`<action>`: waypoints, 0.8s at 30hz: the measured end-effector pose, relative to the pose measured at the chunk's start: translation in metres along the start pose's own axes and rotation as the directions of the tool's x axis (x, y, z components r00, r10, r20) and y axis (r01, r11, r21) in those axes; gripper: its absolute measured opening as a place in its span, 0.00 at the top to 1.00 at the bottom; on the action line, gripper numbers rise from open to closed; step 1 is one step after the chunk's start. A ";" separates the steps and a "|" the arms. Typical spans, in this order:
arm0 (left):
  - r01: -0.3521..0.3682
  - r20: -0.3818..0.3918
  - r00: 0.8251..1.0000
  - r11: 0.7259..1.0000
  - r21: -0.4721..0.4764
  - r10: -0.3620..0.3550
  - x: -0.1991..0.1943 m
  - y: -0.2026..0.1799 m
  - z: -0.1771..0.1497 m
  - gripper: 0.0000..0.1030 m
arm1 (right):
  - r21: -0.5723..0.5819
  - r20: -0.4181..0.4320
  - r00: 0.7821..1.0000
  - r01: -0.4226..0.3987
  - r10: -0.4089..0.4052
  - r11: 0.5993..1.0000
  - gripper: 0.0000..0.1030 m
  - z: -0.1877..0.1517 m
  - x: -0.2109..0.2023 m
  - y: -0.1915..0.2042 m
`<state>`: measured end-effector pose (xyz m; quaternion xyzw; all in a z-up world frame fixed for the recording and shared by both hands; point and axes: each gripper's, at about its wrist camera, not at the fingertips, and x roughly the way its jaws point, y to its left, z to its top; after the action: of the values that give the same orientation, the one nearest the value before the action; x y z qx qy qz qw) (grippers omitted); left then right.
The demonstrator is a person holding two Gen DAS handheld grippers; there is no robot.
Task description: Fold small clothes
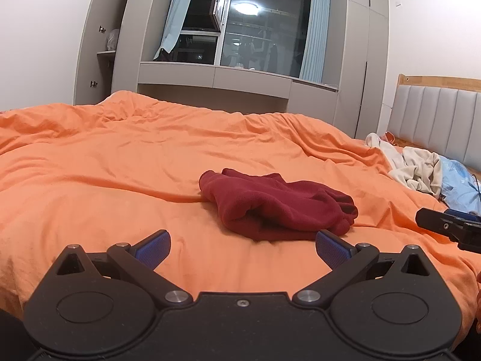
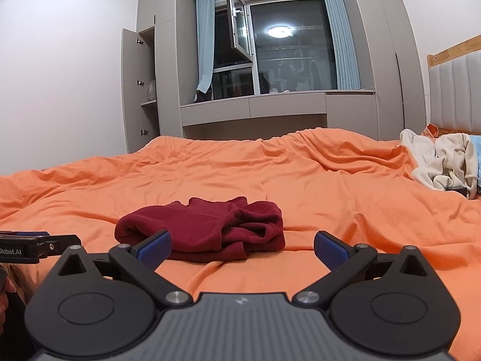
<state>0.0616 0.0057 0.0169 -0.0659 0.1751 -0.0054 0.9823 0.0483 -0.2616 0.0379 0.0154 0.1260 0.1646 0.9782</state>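
Note:
A dark red garment point(image 1: 279, 207) lies in a loose folded bundle on the orange bed cover point(image 1: 120, 180). It also shows in the right wrist view point(image 2: 204, 230). My left gripper point(image 1: 243, 245) is open and empty, just short of the garment's near edge. My right gripper point(image 2: 242, 246) is open and empty, with its left finger pad point(image 2: 154, 248) in front of the garment's near left corner. The right gripper's body shows at the right edge of the left wrist view point(image 1: 451, 227). The left gripper's body shows at the left edge of the right wrist view point(image 2: 33, 245).
A pile of cream clothes point(image 2: 442, 161) and a light blue item point(image 1: 460, 183) lie by the grey padded headboard point(image 1: 436, 120) at the right. Grey cabinets and a window point(image 2: 279, 57) stand beyond the bed. The bed cover is wrinkled.

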 end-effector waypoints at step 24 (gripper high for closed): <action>0.000 -0.001 1.000 1.000 0.001 0.000 0.000 -0.001 0.000 0.01 | 0.000 -0.016 1.000 0.007 -0.007 1.000 0.00 -0.002 0.003 -0.002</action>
<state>0.0618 0.0052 0.0173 -0.0653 0.1756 -0.0053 0.9823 0.0514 -0.2622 0.0348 0.0135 0.1340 0.1613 0.9777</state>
